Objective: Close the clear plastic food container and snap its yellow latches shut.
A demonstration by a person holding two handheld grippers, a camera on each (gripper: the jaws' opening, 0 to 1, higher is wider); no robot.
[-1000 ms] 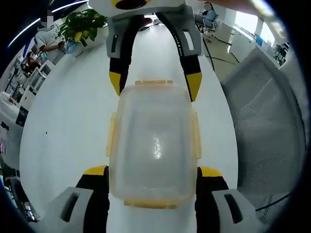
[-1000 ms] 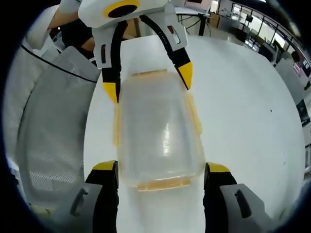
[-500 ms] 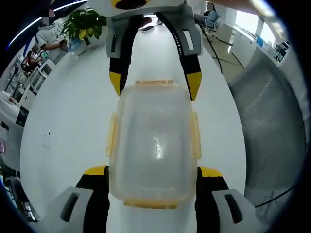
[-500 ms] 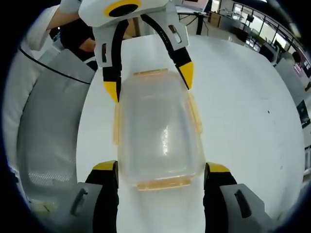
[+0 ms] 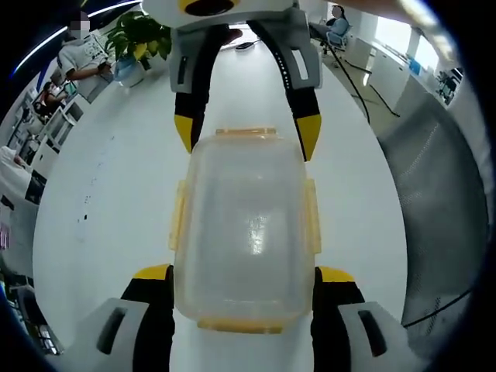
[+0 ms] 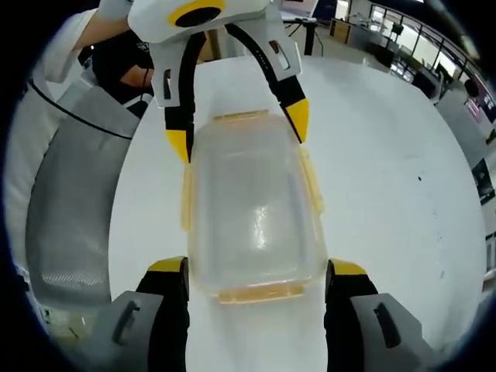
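The clear plastic food container has its lid on and is held over the white table. Yellow latches run along its sides and ends. My left gripper is shut on the near end, its yellow-tipped jaws pressing both sides. My right gripper comes in from the top and clamps the far end. In the right gripper view the same container sits between my right gripper at the bottom and my left gripper at the top. Whether the latches are snapped down I cannot tell.
A grey mesh chair stands beside the table, also seen as the mesh chair in the right gripper view. A potted plant and seated people are at the table's far end. A person's white sleeve is near the chair.
The table and the mesh chair have slid across both views while the container stays fixed between the jaws, so both hands have moved together with it. The grip is unchanged.
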